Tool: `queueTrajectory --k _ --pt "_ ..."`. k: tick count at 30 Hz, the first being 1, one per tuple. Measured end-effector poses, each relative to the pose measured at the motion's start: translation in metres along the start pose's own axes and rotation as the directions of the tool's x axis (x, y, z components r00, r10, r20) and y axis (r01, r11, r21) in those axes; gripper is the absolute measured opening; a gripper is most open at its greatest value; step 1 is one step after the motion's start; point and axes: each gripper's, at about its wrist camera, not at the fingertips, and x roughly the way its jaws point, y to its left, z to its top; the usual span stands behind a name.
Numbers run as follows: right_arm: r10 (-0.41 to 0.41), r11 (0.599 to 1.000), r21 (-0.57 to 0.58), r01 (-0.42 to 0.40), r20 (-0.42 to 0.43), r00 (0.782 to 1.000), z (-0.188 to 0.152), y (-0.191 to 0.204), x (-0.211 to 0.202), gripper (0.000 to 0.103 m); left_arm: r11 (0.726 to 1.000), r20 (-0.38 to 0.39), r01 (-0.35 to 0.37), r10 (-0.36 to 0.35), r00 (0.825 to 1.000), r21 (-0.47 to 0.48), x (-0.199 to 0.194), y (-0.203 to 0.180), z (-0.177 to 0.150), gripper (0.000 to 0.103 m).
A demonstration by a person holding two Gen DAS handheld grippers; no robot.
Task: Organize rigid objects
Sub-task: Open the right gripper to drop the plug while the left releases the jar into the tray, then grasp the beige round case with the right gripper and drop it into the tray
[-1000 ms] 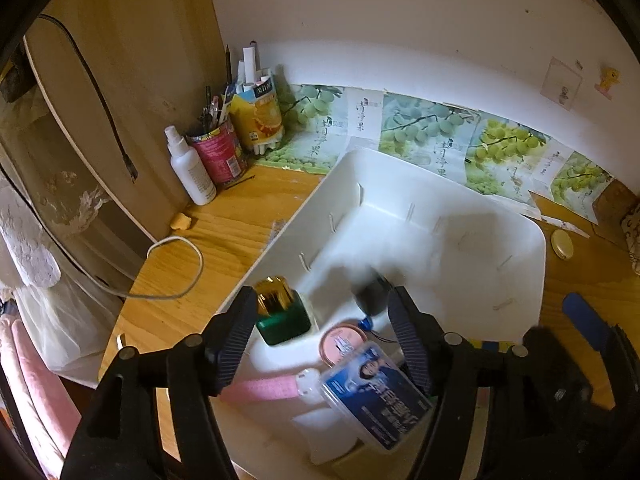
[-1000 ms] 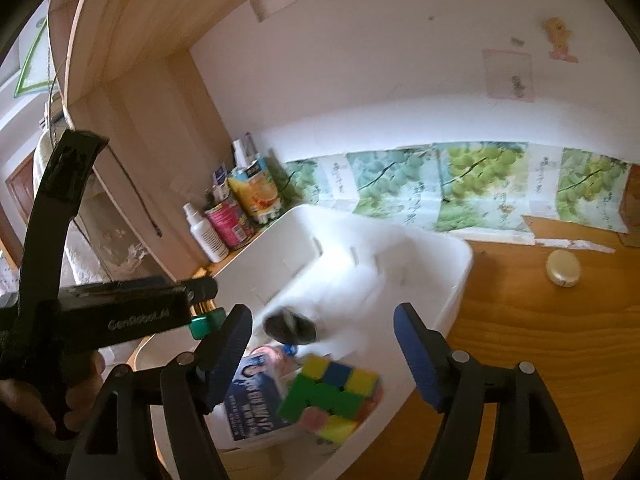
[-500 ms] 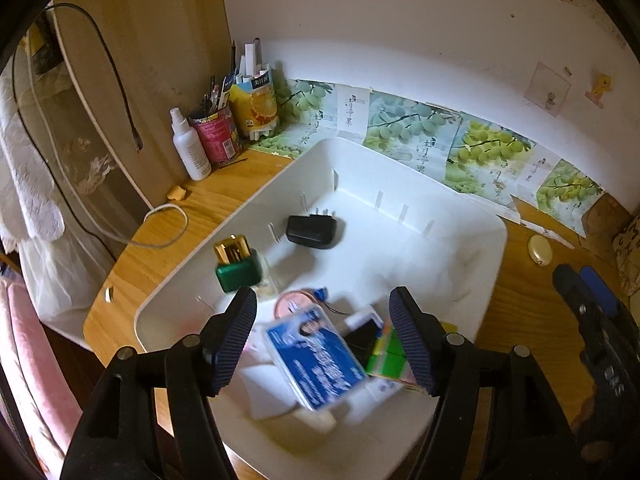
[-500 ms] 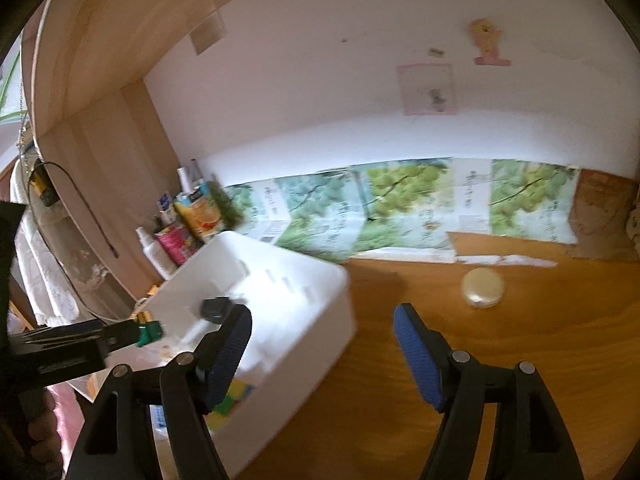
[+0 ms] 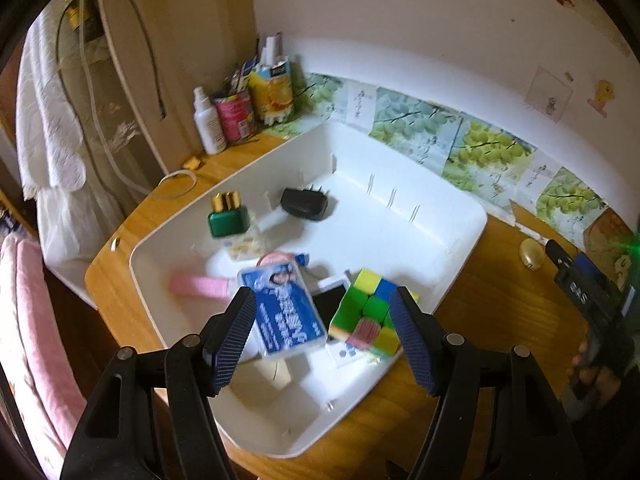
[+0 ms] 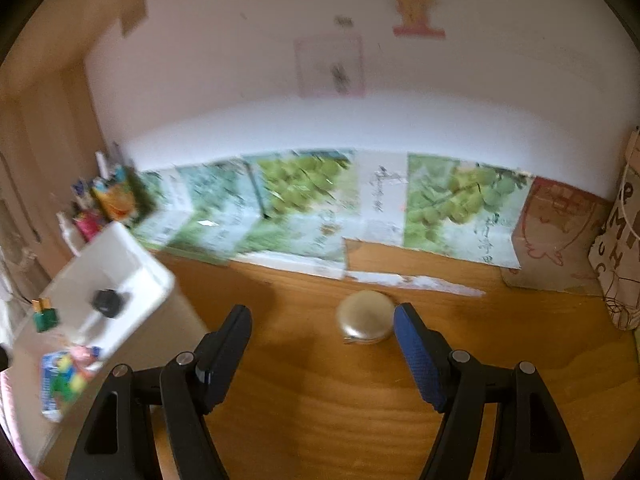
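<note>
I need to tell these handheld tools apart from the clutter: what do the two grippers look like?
Both match: the left gripper and right gripper have black plastic arms with silver pivot screws and slotted cut-outs, ending in dark blue ribbed pads. No cables or sleeves show.
</note>
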Motion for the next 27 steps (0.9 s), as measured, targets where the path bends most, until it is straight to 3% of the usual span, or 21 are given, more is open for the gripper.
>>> queueTrajectory --k 7,15,20,27 --pt "-0.041 0.998 -0.047 0.038 -0.079 0.996 0.005 -0.012 0.048 0.074 0.997 -0.038 -0.065 0.063 0.997 -0.050 0.002 0.003 -0.013 0.072" --pt "-0.071 0.997 -0.051 0.063 -0.181 0.981 0.006 -0.018 0.087 0.074 0.993 -0.040 -0.090 0.087 0.995 -0.074 0.000 0.004 -0.012 0.072" --pt "-0.108 0.993 -0.072 0.093 -0.240 0.965 -0.001 -0.018 0.101 0.056 0.992 -0.025 -0.095 0.093 0.995 -0.088 -0.001 0.007 -0.009 0.072" --pt "-0.091 0.996 -0.027 0.087 -0.244 0.966 -0.005 -0.023 0.094 0.055 0.994 -0.005 -0.071 0.070 0.998 -0.086 0.002 0.021 0.000 0.072"
